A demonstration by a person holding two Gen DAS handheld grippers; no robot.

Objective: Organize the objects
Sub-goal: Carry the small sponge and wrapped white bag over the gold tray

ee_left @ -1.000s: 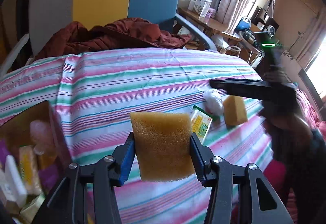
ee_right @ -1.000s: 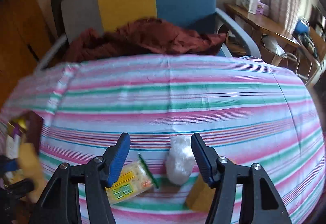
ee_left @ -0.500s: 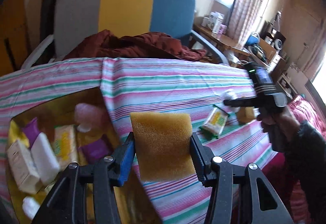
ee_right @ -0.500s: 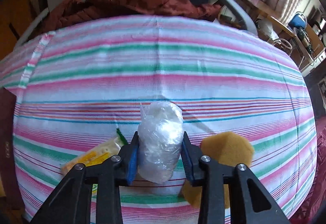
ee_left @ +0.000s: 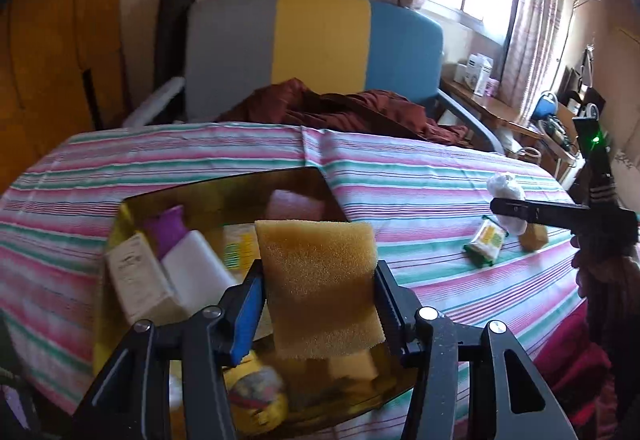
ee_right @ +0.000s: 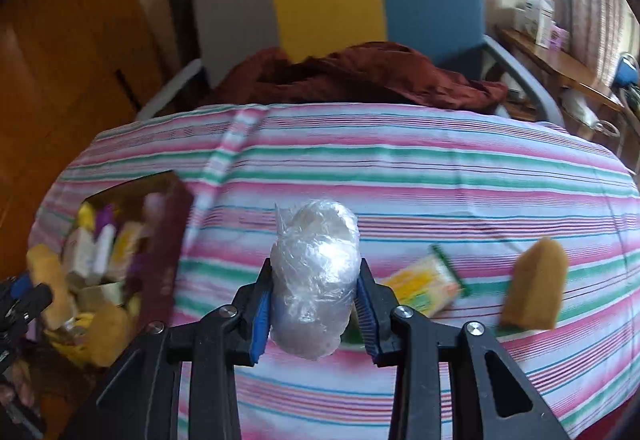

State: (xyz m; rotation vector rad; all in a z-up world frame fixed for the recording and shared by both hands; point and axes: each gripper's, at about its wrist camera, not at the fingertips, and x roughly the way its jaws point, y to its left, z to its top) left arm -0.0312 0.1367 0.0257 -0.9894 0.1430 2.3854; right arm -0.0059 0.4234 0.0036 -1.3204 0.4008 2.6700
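Observation:
My left gripper (ee_left: 318, 300) is shut on a yellow-brown sponge (ee_left: 320, 280) and holds it above an open box (ee_left: 224, 182) filled with several toiletries. My right gripper (ee_right: 314, 304) is shut on a clear plastic-wrapped bundle (ee_right: 316, 276), lifted above the striped tablecloth (ee_right: 400, 176). The bundle also shows in the left wrist view (ee_left: 506, 188), held by the right gripper. A yellow-green packet (ee_right: 424, 286) and a second sponge (ee_right: 534, 288) lie on the cloth to the right of it. The box shows at the left in the right wrist view (ee_right: 168, 240).
A grey, yellow and blue chair (ee_left: 320, 48) with a dark red cloth (ee_left: 340, 108) stands behind the table. A wooden side table (ee_left: 500, 112) with boxes and gear stands at the right by the window. The table's right edge (ee_left: 560, 320) drops off near the person's arm.
My left gripper has carried the sponge left, from over the cloth to over the box. My right gripper closed on the plastic bundle and lifted it off the cloth.

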